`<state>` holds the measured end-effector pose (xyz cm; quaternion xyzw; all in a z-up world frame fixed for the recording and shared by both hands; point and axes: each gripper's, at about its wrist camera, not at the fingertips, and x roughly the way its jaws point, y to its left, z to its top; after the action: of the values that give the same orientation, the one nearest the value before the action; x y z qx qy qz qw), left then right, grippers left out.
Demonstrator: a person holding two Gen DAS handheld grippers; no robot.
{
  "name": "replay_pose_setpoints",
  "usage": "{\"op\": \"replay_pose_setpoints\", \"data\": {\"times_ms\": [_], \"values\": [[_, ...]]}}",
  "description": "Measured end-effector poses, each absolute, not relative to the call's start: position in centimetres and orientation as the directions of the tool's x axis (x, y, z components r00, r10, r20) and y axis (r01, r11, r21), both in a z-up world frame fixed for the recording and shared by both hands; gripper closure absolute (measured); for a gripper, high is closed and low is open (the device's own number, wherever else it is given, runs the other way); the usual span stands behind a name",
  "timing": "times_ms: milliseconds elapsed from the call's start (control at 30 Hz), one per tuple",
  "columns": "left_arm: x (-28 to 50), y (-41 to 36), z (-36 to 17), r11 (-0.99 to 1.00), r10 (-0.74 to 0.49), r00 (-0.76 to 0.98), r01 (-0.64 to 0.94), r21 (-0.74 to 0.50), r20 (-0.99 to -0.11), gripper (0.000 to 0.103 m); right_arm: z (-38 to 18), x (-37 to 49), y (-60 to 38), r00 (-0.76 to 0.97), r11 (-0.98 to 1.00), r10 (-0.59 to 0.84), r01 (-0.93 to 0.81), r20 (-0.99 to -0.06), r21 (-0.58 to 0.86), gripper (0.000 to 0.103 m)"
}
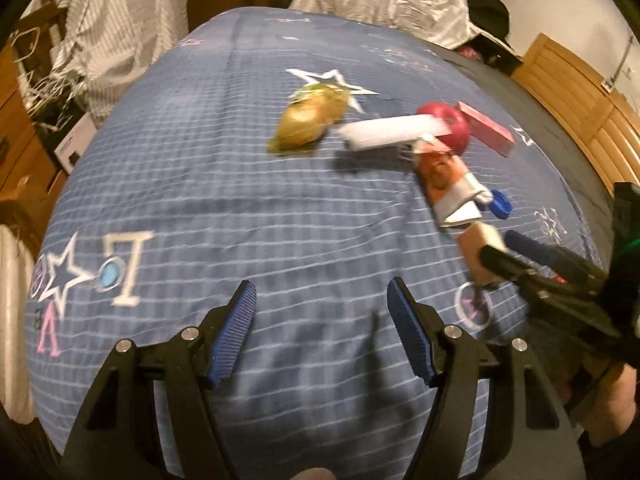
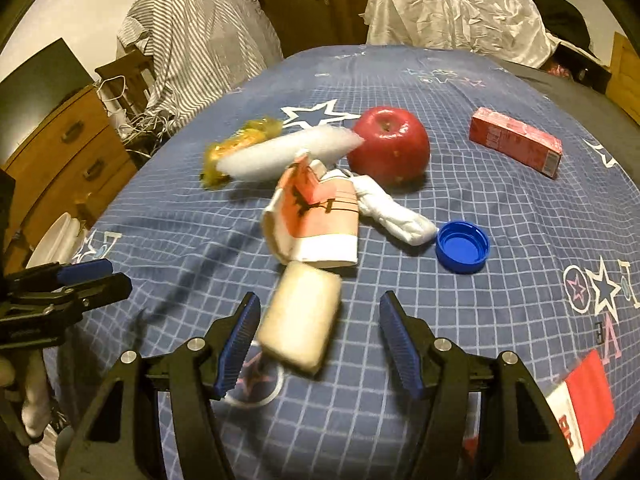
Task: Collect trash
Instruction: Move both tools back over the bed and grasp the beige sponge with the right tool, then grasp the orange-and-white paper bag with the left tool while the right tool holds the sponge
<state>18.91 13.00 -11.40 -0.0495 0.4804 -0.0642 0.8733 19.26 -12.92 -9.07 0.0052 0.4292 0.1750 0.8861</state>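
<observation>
Reaching toward the pale sponge block, the right gripper is holding its two blue fingers wide apart, and the block is sitting right between them on the bed cover, near the front edge. It is not squeezing yet. To do this well, I think it should go a little lower, put one finger on each long side of the block, and close softly, because the block looks squashy.

The left gripper is waiting with its fingers apart too, holding nothing, over a bare patch of cover near the front edge.

More trash is lying toward the middle of the cover. A crushed paper cup, pink and white, is sitting just behind the block. A twisted white tissue is lying beside it, almost touching a round blue plastic cap. A fluffy white foam strip is leaning over a shiny, crinkly yellow wrapper. A smooth round red apple and a hard pink box are resting farther back toward the right edge.
</observation>
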Motion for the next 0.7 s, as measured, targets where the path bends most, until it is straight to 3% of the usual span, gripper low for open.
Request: {"op": "replay_pose_setpoints", "data": {"times_ms": [200, 533, 700], "values": [[20.6, 8.8, -11.3, 0.973, -0.231, 0.543, 0.134, -0.189, -0.807, 0.038, -8.9, 19.2, -11.5, 0.565, 0.926, 0.355, -0.325, -0.745, 0.195, 0.069], [24.1, 3.2, -13.9, 0.958, -0.284, 0.568, 0.147, -0.244, -0.773, 0.039, -8.7, 16.6, -14.6, 0.598, 0.929, 0.368, -0.277, -0.712, 0.246, 0.072], [25.4, 2.8, -14.3, 0.962, -0.267, 0.583, 0.108, -0.252, -0.767, 0.063, -8.9, 16.8, -15.0, 0.591, 0.919, 0.392, -0.286, -0.705, 0.272, 0.072]]}}
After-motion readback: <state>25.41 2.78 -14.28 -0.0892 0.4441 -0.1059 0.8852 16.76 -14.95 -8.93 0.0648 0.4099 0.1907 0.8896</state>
